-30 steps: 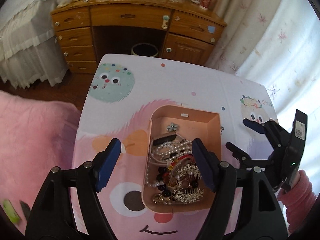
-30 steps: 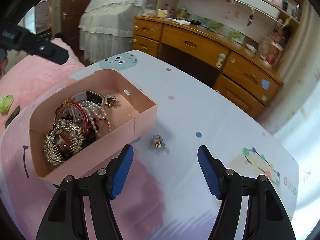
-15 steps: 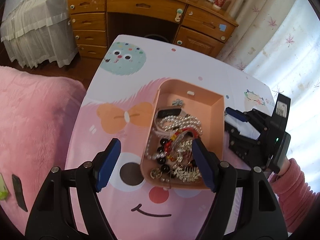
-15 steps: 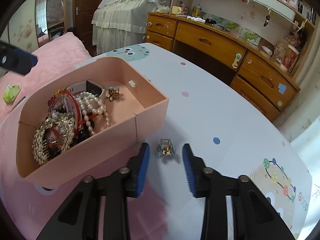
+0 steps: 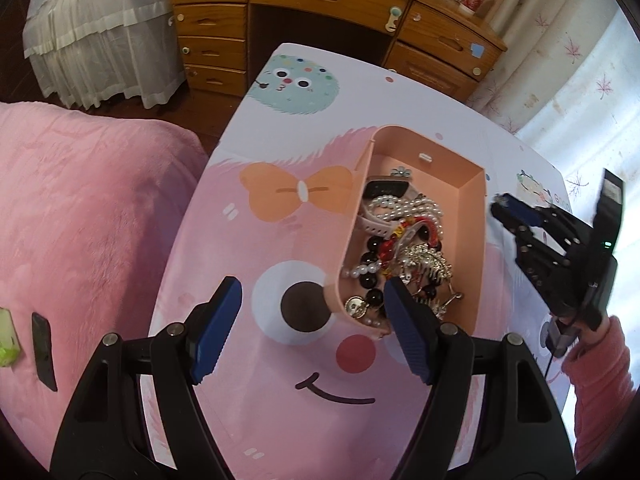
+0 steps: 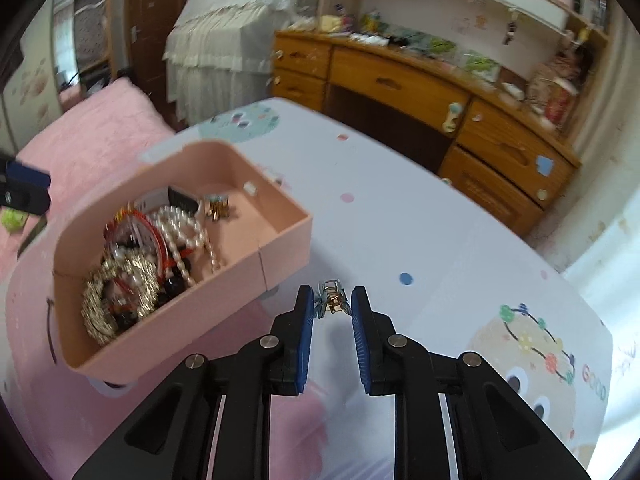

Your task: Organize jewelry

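— What do we have on the left?
— Our left gripper hangs spread wide above the near end of the pink box, holding nothing. Pearls and dark beads lie heaped inside.
— And on the right?
— Our right gripper is narrowed around the small gold hair clip on the table, just beside the box wall. We cannot tell whether the pads touch it.

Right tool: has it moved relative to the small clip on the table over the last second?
Yes. The right tool has advanced to the small clip beside the pink box and narrowed from wide open; its fingers now bracket the clip, contact unclear.
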The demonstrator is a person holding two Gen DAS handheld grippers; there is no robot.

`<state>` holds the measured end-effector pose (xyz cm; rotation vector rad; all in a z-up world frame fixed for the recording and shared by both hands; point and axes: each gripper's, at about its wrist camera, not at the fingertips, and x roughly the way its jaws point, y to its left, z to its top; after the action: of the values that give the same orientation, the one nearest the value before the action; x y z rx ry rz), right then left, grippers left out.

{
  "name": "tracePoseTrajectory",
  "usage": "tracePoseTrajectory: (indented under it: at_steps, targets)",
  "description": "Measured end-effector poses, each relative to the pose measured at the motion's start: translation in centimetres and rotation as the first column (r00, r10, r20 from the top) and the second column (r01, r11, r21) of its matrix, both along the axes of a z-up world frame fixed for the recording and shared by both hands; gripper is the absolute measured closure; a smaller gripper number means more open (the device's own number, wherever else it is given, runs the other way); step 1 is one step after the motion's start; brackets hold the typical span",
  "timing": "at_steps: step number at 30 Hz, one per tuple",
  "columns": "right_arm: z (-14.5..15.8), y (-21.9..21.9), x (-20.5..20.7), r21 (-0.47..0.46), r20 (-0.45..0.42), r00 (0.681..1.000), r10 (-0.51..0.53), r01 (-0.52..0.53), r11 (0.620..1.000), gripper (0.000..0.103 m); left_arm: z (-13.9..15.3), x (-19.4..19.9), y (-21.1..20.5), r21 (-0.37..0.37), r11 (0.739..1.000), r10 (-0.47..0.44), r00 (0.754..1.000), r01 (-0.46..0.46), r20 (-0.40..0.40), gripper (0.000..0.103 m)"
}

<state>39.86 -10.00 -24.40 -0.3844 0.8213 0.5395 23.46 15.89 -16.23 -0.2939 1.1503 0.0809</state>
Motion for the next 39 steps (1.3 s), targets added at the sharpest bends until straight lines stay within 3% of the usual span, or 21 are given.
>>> tracePoseTrajectory:
  at_steps: [5, 10, 18, 19, 21, 23, 26, 29, 32, 35, 37, 39]
  targets:
    - [2.3, 0.7, -2.8, 0.072, 0.000, 1.000, -0.026, 0.026, 0.997, 0.084, 0.0, -0.7, 0.5, -0.020, 1.000, 0.020, 1.000, -0.020, 0.010, 0.032]
    - [4.0, 1.9, -6.5, 0.162, -0.053, 0.998, -0.036, 0.045, 0.986, 0.084, -0.2, -1.7, 1.0, -0.061, 0.998, 0.024, 1.000, -0.023, 0.018, 0.032]
    - [4.5, 5.2, -12.4, 0.230, -0.152, 0.986, -0.071, 0.105, 0.967, 0.082, -0.1, -4.0, 1.1, -0.128, 0.992, 0.016, 1.000, -0.013, 0.023, 0.032]
    - [4.5, 5.6, -12.8, 0.211, -0.163, 0.982, -0.098, 0.132, 0.969, 0.078, 0.1, -4.2, 1.0, -0.130, 0.992, 0.007, 1.000, -0.003, 0.029, 0.032]
    - [4.6, 6.0, -13.3, 0.187, -0.177, 0.974, -0.139, 0.171, 0.967, 0.055, 0.7, -4.6, 0.5, -0.119, 0.992, -0.033, 0.999, 0.037, 0.033, 0.032]
    - [5.5, 6.2, -14.5, 0.176, -0.169, 0.972, -0.165, 0.194, 0.965, 0.048, 1.7, -4.9, 0.1, -0.104, 0.992, -0.070, 0.997, 0.073, 0.028, 0.032]
    - [7.6, 5.8, -17.0, 0.122, -0.147, 0.951, -0.272, 0.291, 0.949, 0.027, 4.8, -5.2, -1.0, -0.088, 0.983, -0.156, 0.987, 0.159, 0.042, 0.032]
    - [9.5, 4.6, -20.7, 0.100, -0.178, 0.911, -0.372, 0.393, 0.914, 0.014, 8.5, -5.9, -2.5, -0.030, 0.976, -0.213, 0.973, 0.216, 0.090, 0.032]
    - [10.6, 2.8, -24.7, 0.042, -0.265, 0.844, -0.467, 0.494, 0.869, 0.008, 10.9, -7.2, -4.7, 0.044, 0.964, -0.267, 0.960, 0.264, 0.082, 0.032]
    - [11.2, -0.3, -28.9, -0.032, -0.383, 0.737, -0.558, 0.593, 0.805, 0.003, 12.6, -9.5, -7.4, 0.111, 0.931, -0.352, 0.935, 0.347, 0.028, 0.032]
    - [11.3, -1.8, -31.7, -0.132, -0.389, 0.668, -0.634, 0.640, 0.757, 0.002, 13.8, -11.7, -9.5, 0.140, 0.896, -0.427, 0.904, 0.421, 0.017, 0.032]
    - [10.8, -3.7, -34.2, -0.259, -0.379, 0.581, -0.720, 0.681, 0.685, 0.002, 14.6, -13.8, -10.9, 0.167, 0.880, -0.454, 0.891, 0.445, 0.014, 0.032]
